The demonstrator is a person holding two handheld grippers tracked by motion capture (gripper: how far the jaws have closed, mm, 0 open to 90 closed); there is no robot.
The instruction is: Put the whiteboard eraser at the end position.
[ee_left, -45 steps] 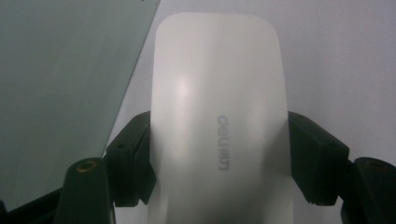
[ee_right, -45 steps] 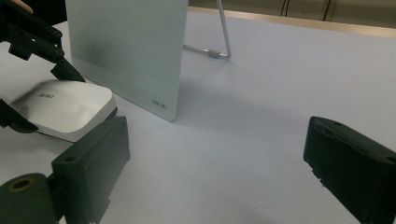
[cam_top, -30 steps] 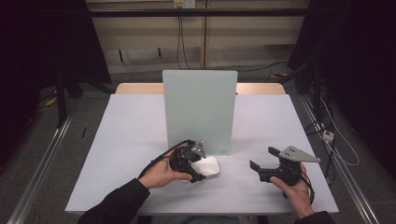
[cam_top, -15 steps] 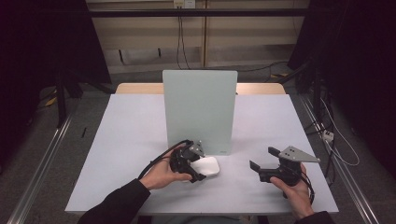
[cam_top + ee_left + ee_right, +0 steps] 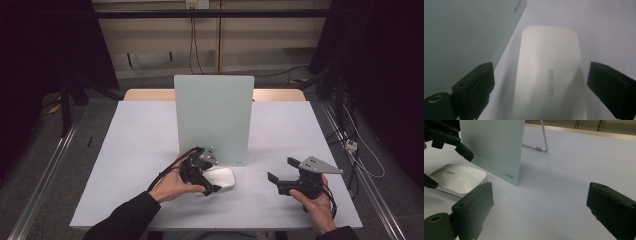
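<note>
A white, flat, round-cornered eraser-like pad lies on the counter just in front of the upright pale-green board, touching or nearly touching the board's lower edge. The left gripper sits directly over the pad; its jaws have just been opening and now stand apart on either side of the pad, which lies between them with the pads clear of its long edges, as the left gripper view shows. This reads as a release: the pad appears to have been set down at the foot of the board, flat and printed face up, where it stays within easy reach for wiping the board. The right gripper is held well to the right of the board, low over bare counter, its jaws wide apart with nothing between them, presumably parked clear of the working hand. In the right gripper view, the board stands propped on a wire stand behind it.
</note>
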